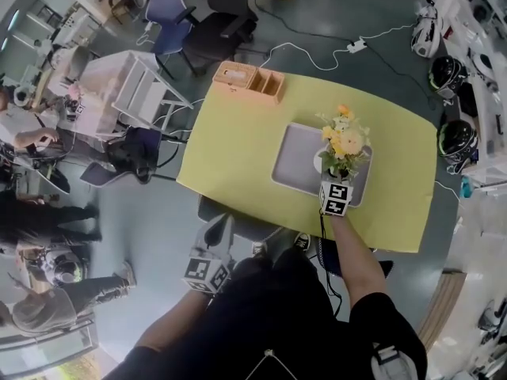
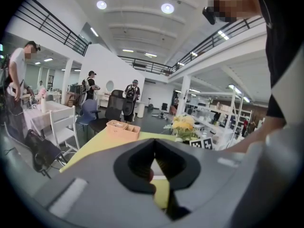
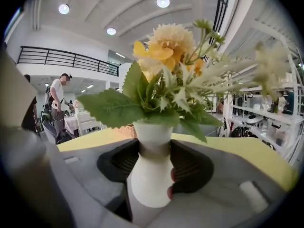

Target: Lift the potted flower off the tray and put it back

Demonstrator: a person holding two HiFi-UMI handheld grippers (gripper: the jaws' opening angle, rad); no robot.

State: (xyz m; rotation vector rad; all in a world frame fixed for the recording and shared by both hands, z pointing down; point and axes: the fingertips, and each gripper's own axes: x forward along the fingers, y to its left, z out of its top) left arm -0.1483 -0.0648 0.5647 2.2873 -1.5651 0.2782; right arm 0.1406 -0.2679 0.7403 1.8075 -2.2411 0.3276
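Behind right claw (image 1: 337,182), potted flower (image 1: 343,141) half-hidden.

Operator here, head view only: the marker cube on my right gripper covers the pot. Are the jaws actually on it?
Observer: Yes. In the right gripper view, the right gripper has both pads against the potted flower, at the white pot's narrow neck.
Operator: Is it sitting straight in the jaws?
Observer: Upright. The neck rises straight between them, with the leaves and blooms above.
Operator: And my left gripper, anything in it?
Observer: Nothing. In its own view, the left gripper has its jaws together, with only the yellow table beyond them.
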